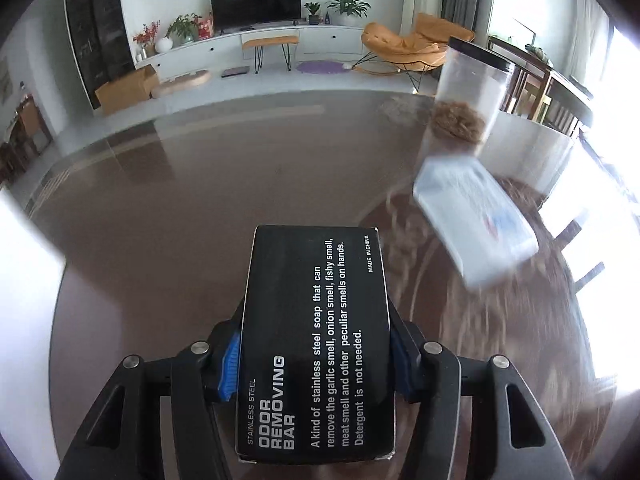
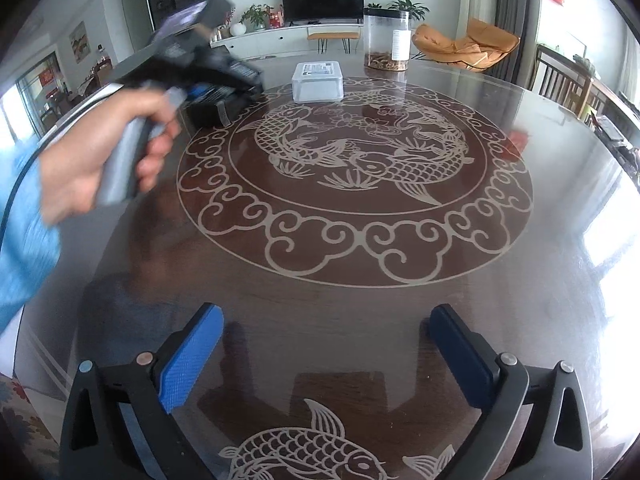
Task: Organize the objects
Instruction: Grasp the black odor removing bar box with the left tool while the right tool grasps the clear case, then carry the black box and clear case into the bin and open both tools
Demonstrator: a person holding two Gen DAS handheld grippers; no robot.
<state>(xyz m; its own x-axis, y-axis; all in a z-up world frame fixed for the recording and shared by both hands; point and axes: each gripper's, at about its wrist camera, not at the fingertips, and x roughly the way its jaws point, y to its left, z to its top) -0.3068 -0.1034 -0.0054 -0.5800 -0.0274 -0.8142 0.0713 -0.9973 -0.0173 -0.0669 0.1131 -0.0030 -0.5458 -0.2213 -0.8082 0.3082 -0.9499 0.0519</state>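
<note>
My left gripper (image 1: 316,344) is shut on a black box (image 1: 316,340) printed "Odor Removing Bar", held above the round table (image 1: 180,208). In the right wrist view the left gripper (image 2: 224,80) shows blurred at the upper left, held by a hand, with a black box (image 2: 208,114) beneath it. A clear plastic box (image 1: 476,220) lies to the right, also in the right wrist view (image 2: 318,82). A clear jar (image 1: 468,92) with a black lid and brown contents stands behind it, also in the right wrist view (image 2: 386,38). My right gripper (image 2: 326,356) is open and empty above the table's near side.
The dark round table (image 2: 540,240) has a glass top with a fish pattern. Chairs (image 1: 560,96) stand at the far right. A living room with a TV (image 1: 256,4) and an orange lounge chair (image 1: 408,50) lies beyond.
</note>
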